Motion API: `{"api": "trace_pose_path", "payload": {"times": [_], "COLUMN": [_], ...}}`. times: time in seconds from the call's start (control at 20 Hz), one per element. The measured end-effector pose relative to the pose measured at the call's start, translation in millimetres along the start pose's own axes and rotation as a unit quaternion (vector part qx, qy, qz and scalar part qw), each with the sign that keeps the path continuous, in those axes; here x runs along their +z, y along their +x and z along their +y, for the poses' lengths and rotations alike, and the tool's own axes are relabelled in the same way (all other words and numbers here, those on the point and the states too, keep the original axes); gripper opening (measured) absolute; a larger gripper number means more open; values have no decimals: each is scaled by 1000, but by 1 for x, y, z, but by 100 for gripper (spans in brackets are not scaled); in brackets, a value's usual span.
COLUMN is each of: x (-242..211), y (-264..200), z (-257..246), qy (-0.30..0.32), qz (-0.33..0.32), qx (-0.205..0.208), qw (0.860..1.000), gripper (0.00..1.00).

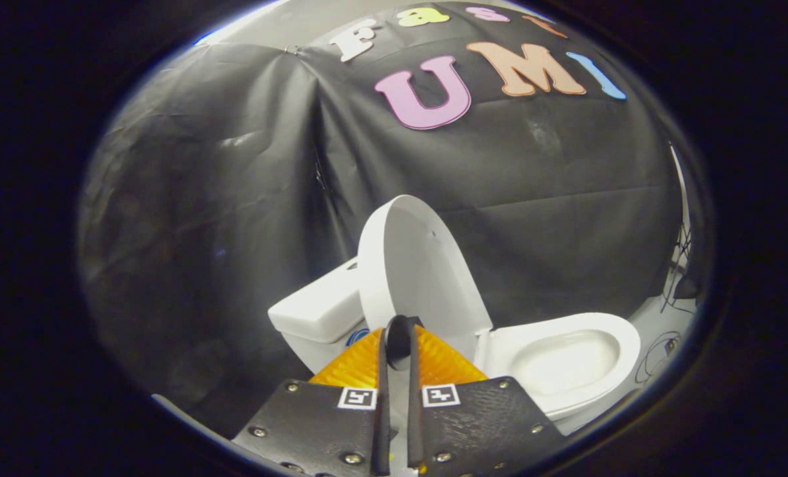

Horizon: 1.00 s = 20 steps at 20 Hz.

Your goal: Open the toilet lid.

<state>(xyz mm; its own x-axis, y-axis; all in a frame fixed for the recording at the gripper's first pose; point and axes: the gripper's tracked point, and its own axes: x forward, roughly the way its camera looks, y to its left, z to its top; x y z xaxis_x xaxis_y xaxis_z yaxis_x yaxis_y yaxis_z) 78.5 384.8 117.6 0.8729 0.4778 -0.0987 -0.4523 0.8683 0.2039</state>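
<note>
A white toilet stands against the black cloth wall. Its lid (415, 265) is raised, upright and leaning back toward the tank (318, 310). The seat (622, 338) lies down around the open bowl (559, 361), to the right of the lid. My gripper (398, 326) is in front of the lid's lower part, with the tips over its bottom edge. The fingers (382, 397) stand almost together with the tips meeting and only a thin slit lower down. I see nothing held between them. The toilet looks some way beyond the fingertips.
The black cloth wall (235, 199) hangs close behind the toilet and wraps round on the left. Thin cables (682, 265) and a small device lie on the pale floor to the right of the bowl.
</note>
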Motion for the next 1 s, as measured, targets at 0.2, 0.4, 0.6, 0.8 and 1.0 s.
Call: {"api": "trace_pose_path", "payload": {"times": [0.2, 0.4, 0.6, 0.8, 1.0], "x": [-3, -4, -5, 3, 14], "y": [-5, -13, -23, -32, -46], "z": [5, 7, -3, -34, -70], "qy": [21, 31, 15, 3, -11], "qz": [18, 29, 42, 31, 21], "qx": [27, 44, 32, 0, -29], "qw": [999, 998, 999, 1000, 999], "gripper": [17, 20, 25, 27, 42]}}
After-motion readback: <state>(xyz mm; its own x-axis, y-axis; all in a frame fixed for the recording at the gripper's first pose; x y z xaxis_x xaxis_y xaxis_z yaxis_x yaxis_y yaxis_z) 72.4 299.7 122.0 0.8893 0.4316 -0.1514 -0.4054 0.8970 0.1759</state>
